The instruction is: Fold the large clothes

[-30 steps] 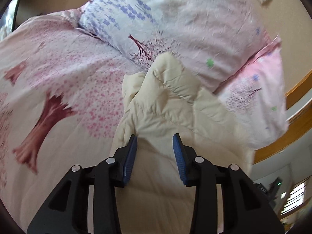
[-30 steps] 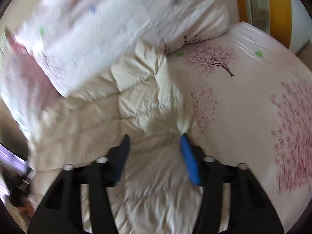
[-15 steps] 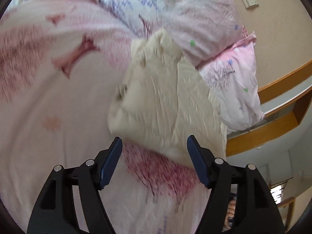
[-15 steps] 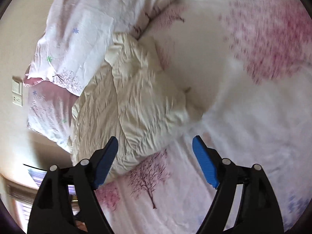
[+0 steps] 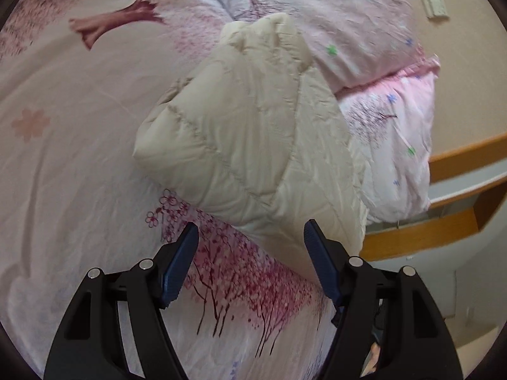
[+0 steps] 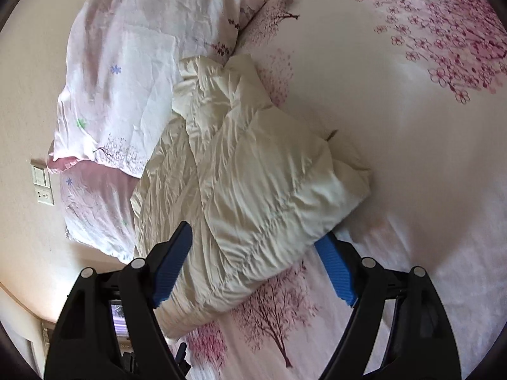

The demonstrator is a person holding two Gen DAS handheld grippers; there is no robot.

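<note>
Cream jacket point(image 5: 253, 145) folded mid-frame on bed point(image 5: 63, 171), against pillows point(image 5: 364, 25). Left tool point(image 5: 250, 237) and right tool point(image 6: 256, 237) just spread wide, gripping nothing.

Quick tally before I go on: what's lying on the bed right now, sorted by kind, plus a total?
Cream padded jacket: 1, folded into a bundle on the bed sheet
Pillows: 2, an upper pillow stacked on a lower pillow, beside the jacket
Total: 3 things on the bed
</note>
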